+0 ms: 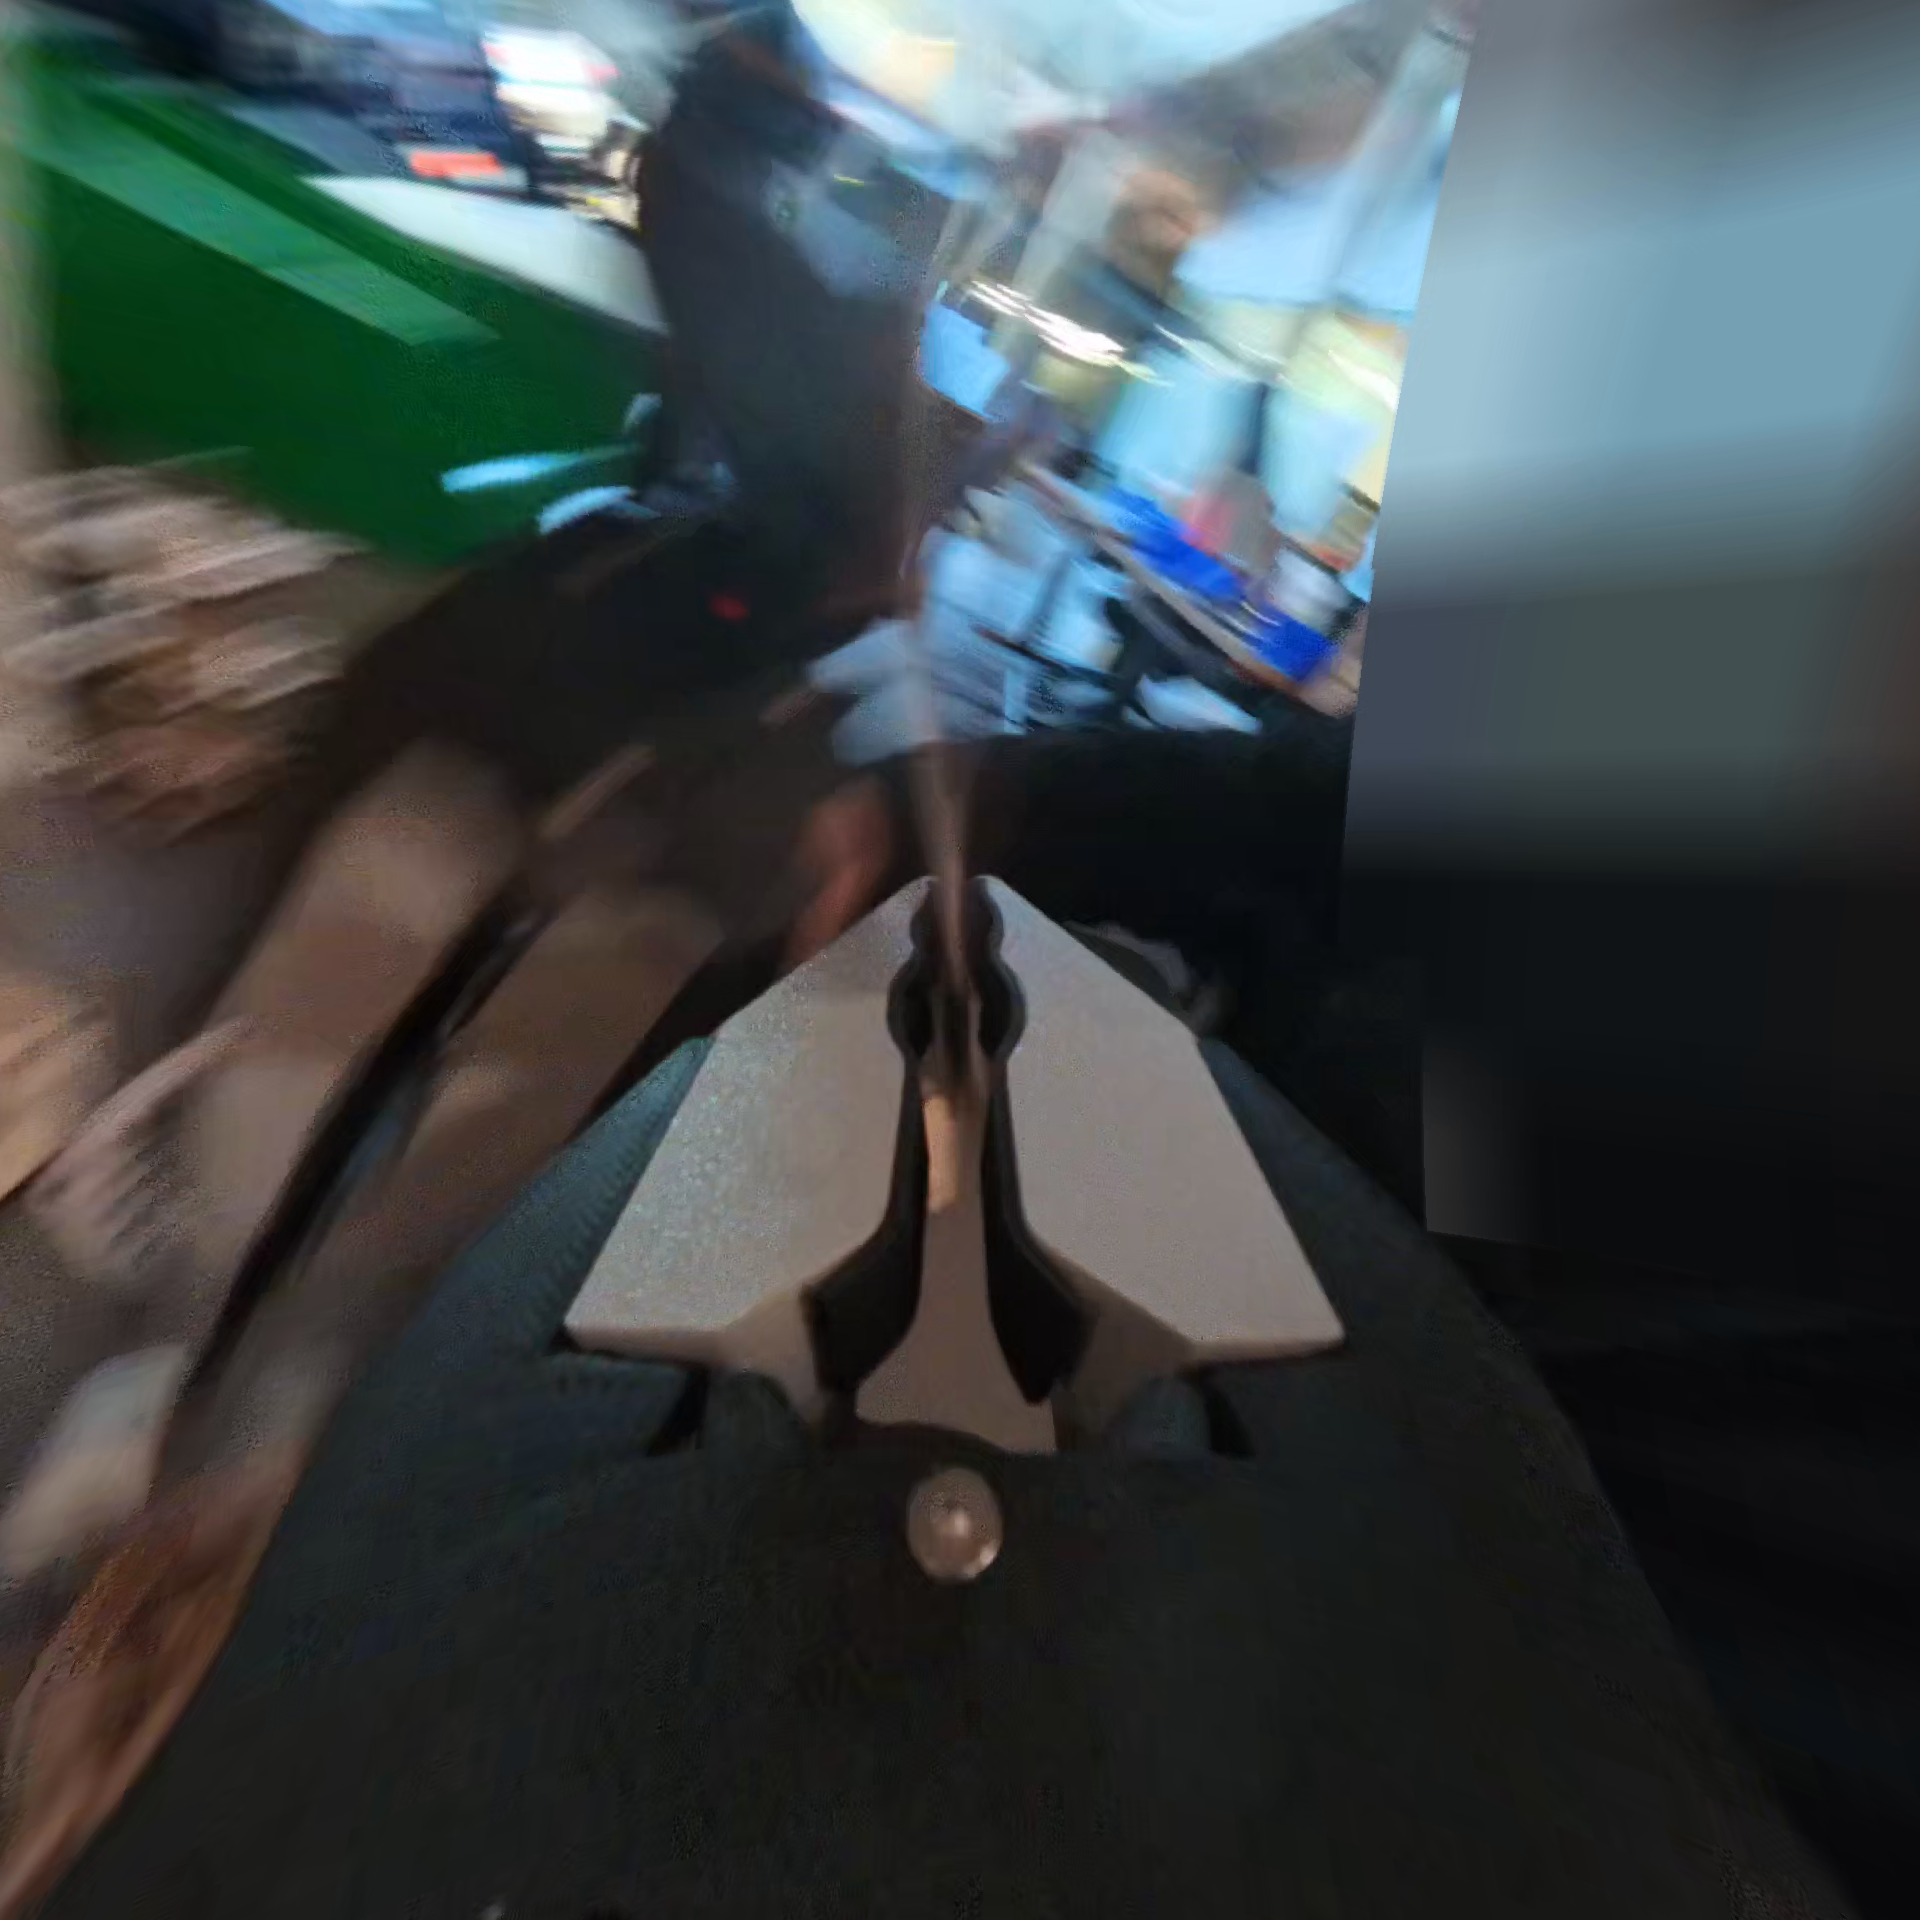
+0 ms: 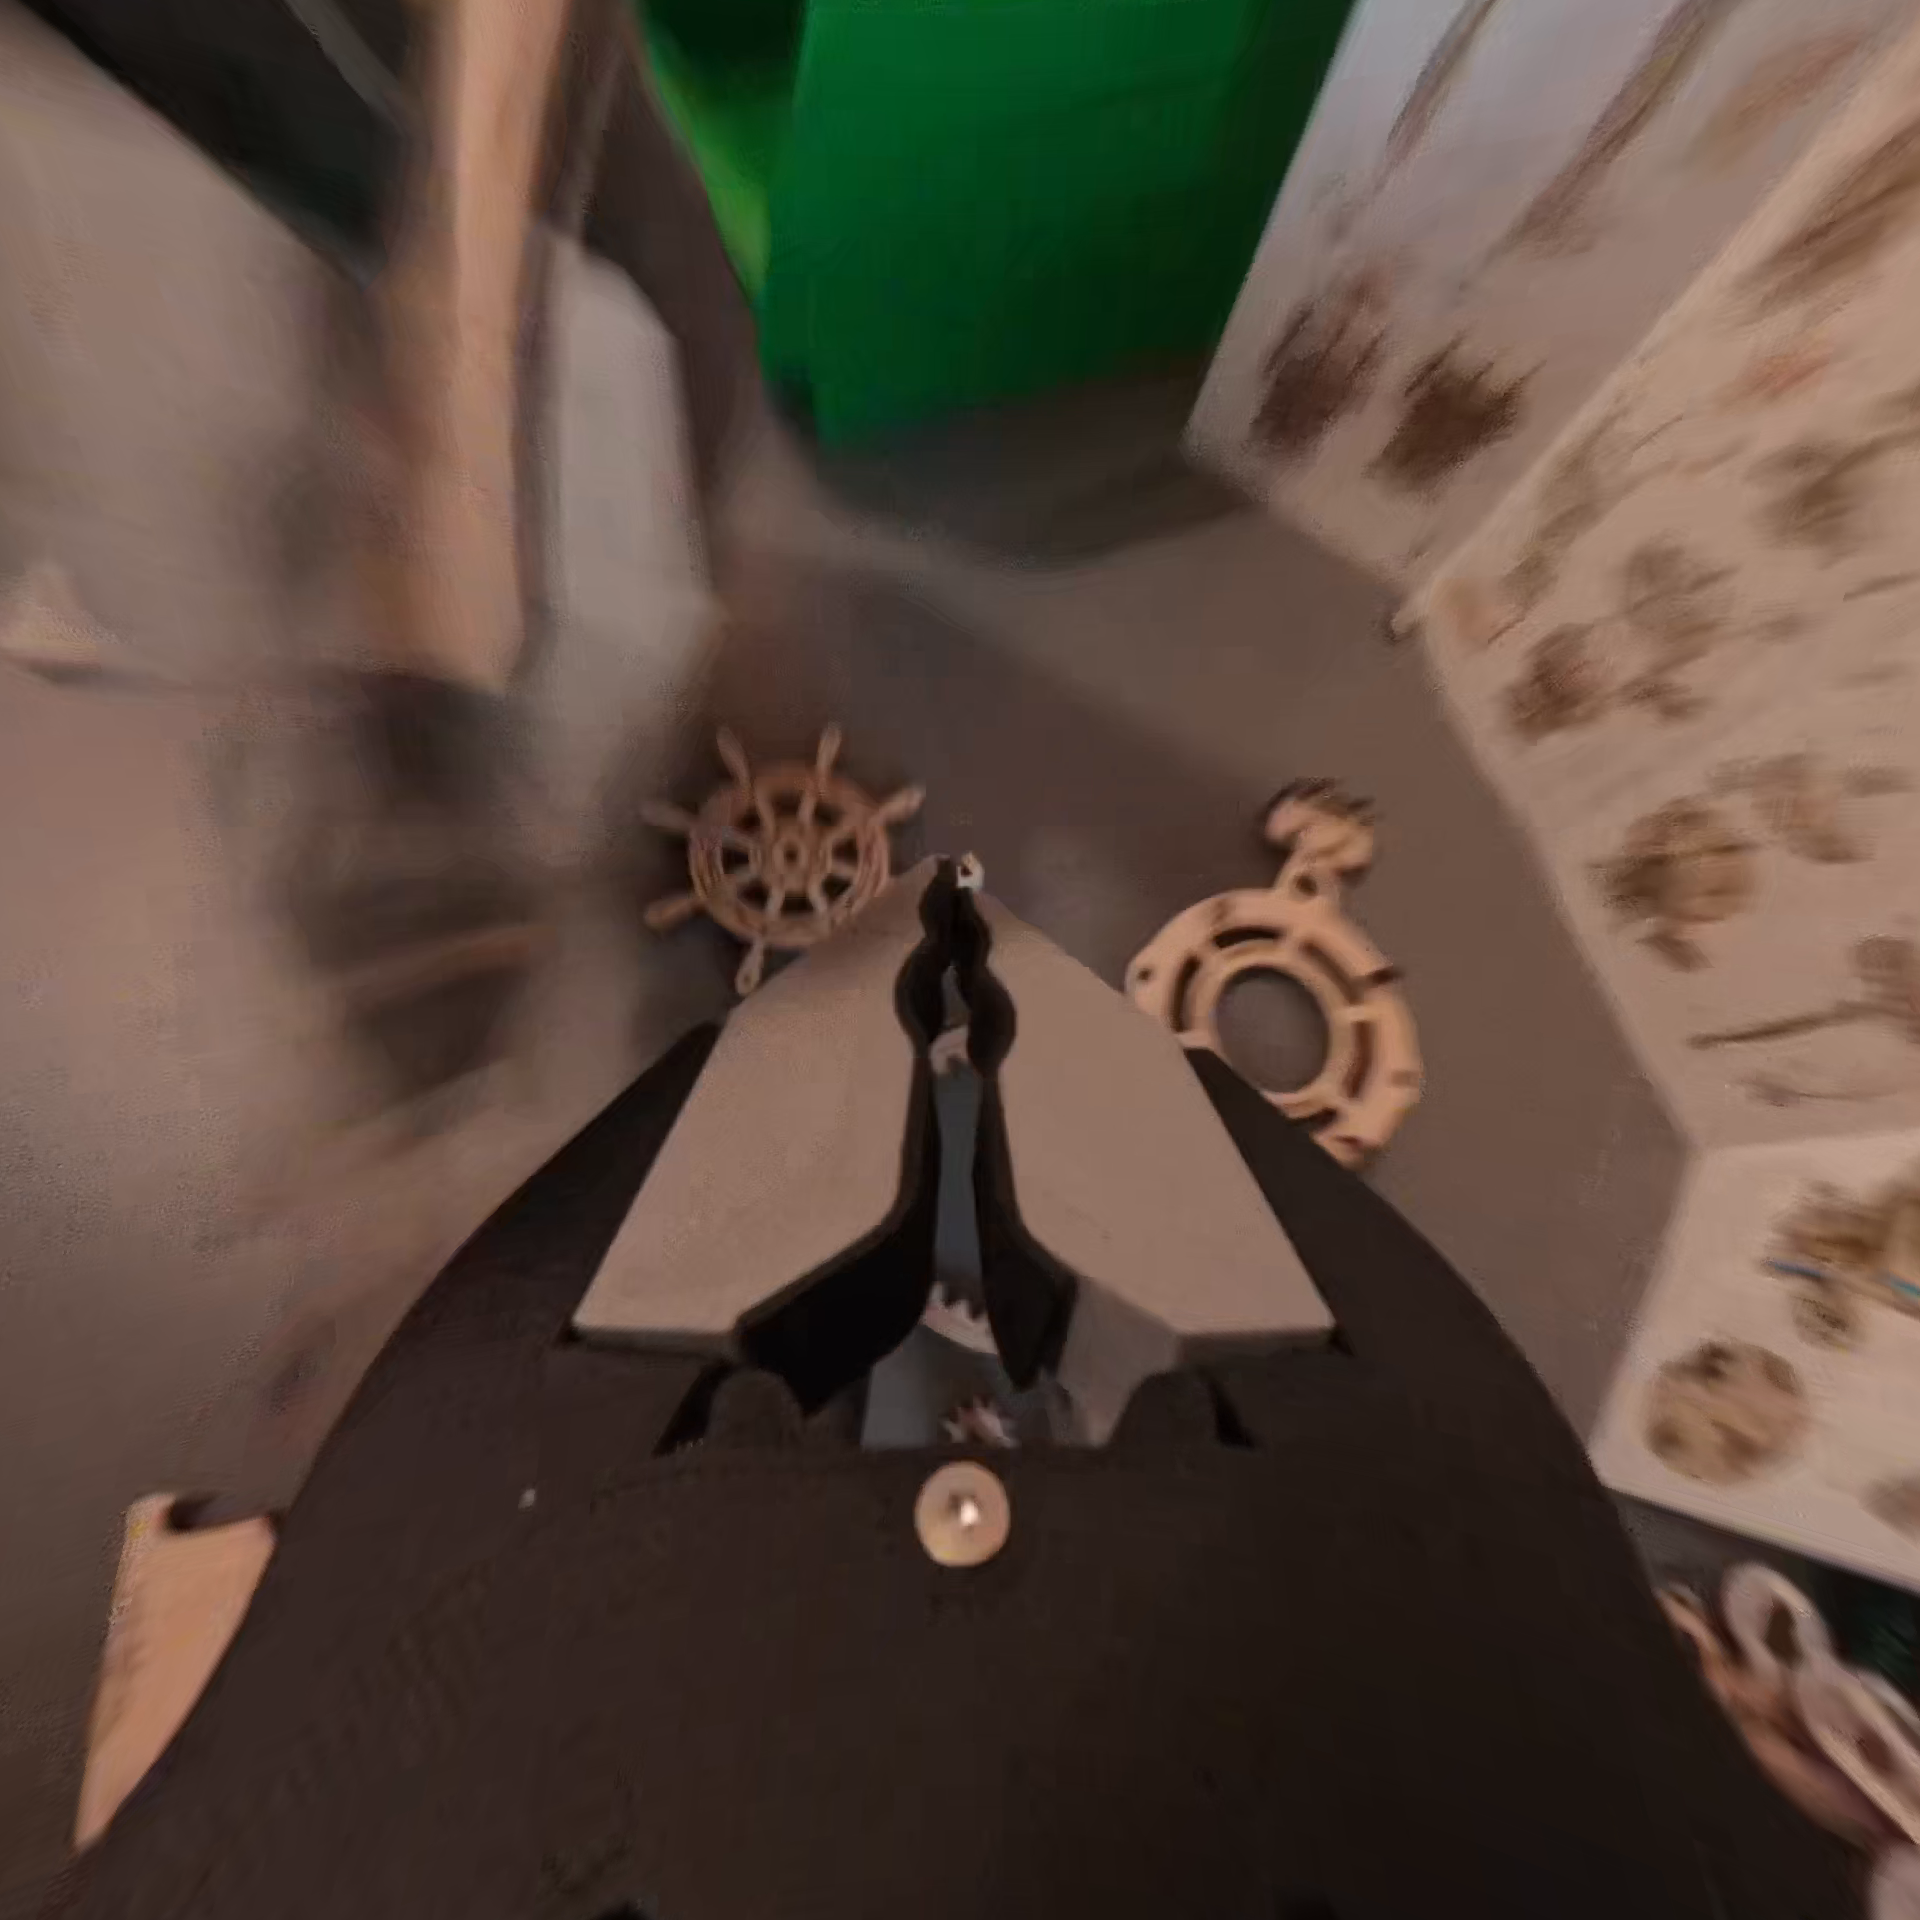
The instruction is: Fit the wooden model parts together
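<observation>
The left wrist view is motion-blurred. My left gripper (image 1: 951, 896) is shut on a thin wooden part (image 1: 940, 821), seen edge-on, that sticks out past the fingertips. Blurred wooden pieces (image 1: 416, 935) lie to its left. My right gripper (image 2: 956, 875) is shut on a thin pale toothed part (image 2: 951, 1051) that shows in the gaps between the fingers. On the grey table (image 2: 1039, 665), a wooden ship's wheel (image 2: 781, 854) lies just left of the right gripper's tips. A wooden ring part with a round hole (image 2: 1283, 1013) lies just to their right.
Printed sheets with pictures of parts (image 2: 1662, 727) cover the right side. A green object (image 2: 935, 208) stands behind; it also shows in the left wrist view (image 1: 260, 312). A flat wooden piece (image 2: 171, 1662) lies at lower left, and pale rings (image 2: 1787, 1683) at lower right.
</observation>
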